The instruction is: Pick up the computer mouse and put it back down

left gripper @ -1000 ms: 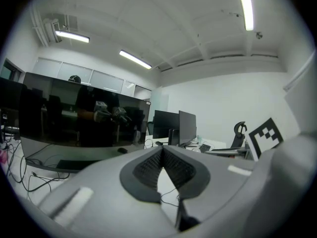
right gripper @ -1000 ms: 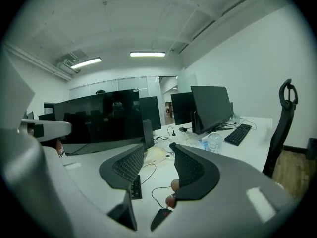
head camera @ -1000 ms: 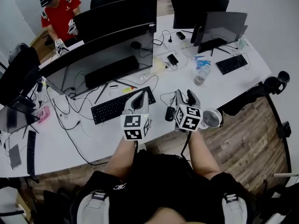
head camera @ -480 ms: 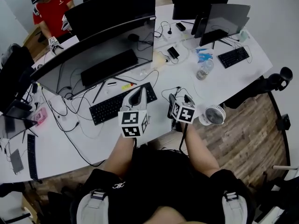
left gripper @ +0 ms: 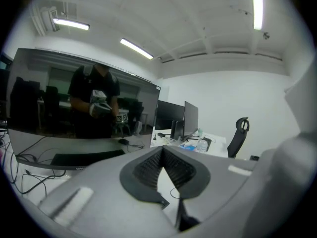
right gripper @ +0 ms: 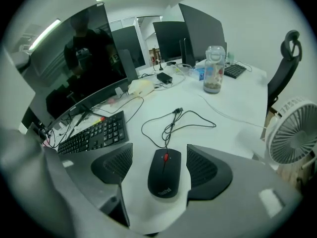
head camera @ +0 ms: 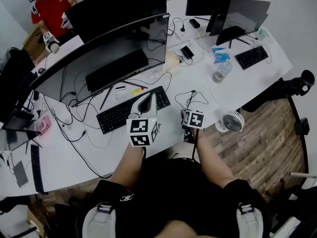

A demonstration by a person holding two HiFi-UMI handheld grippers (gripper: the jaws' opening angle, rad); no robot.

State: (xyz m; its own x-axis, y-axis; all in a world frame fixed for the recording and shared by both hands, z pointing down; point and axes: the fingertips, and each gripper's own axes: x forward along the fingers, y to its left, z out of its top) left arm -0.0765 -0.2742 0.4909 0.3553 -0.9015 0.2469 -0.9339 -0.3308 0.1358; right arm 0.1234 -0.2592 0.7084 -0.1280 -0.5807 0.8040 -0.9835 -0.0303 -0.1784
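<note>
A black corded mouse (right gripper: 165, 179) with a red scroll wheel lies on the white desk (right gripper: 233, 128), its cable (right gripper: 173, 120) looped behind it. My right gripper (right gripper: 159, 155) straddles the mouse. Its jaws are opening, and both pads (right gripper: 205, 170) stand clear of the mouse's sides. In the head view the right gripper (head camera: 189, 114) hangs over the desk's front edge and hides the mouse. My left gripper (head camera: 147, 102) hovers above the keyboard's near edge, shut with nothing in it. In its own view the left gripper (left gripper: 162, 152) points up at the monitor.
A black keyboard (right gripper: 94, 133) lies left of the mouse, in front of a wide curved monitor (head camera: 109, 58). A small white fan (right gripper: 292, 133) stands at the right by the desk edge. A clear jar (right gripper: 214, 68) sits farther back. A person in red (head camera: 49, 4) works at the far left.
My right gripper has dropped lower and come toward the desk's front edge, and the mouse seen beside it earlier is now hidden under it. The left gripper has barely moved.
</note>
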